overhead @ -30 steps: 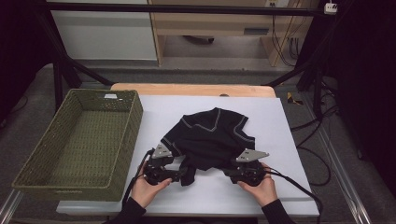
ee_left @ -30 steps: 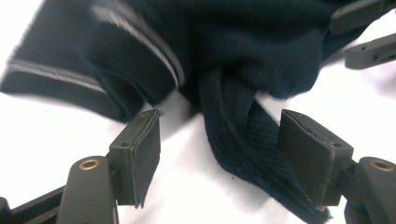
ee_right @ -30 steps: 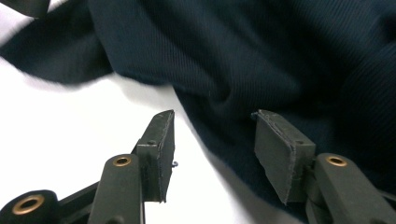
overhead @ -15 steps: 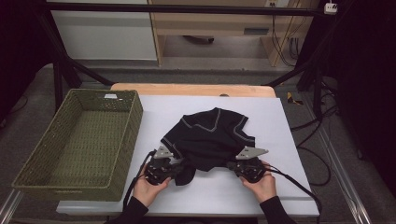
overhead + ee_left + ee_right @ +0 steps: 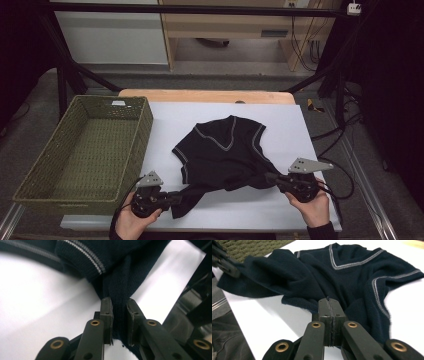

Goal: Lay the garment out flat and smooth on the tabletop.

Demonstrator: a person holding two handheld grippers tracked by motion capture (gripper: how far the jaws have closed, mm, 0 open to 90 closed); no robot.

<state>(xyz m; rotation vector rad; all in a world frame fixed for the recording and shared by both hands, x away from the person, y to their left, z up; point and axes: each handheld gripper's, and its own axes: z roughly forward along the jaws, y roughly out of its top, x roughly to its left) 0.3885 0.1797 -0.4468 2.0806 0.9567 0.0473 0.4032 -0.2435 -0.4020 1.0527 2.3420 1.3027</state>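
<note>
Black knit vest [image 5: 225,152] lies on the white sheet [image 5: 280,125] mid-table, neck toward the far edge, its near hem pulled out to both sides. High view: left gripper [image 5: 172,198] at the near left, just off the basket [image 5: 85,150] corner, jaws clamped on the vest's left hem corner; cloth bunches there, so the pads are hard to make out. Right gripper [image 5: 272,177] at the near right, pinching the right hem corner; jaw tips lost against dark cloth. Left hand [image 5: 131,222] and right hand [image 5: 311,207] are cut off by the bottom edge. Room beyond the table is dark.

Left gripper view: fingers [image 5: 107,315] squeeze a thick rope of vest [image 5: 120,282] between them, jaws having just closed. Striped trim [image 5: 87,260] is above, sheet [image 5: 32,302] blown out white, dark frame at right blurred.

Right gripper view: fingers [image 5: 324,310] pressed nearly flat together, only a thin edge of vest [image 5: 352,277] caught in the seam, barely visible. Left gripper [image 5: 235,272] shows far left, blurred and cropped, gripping the other corner. Basket [image 5: 249,246] is blurred at the top left.
</note>
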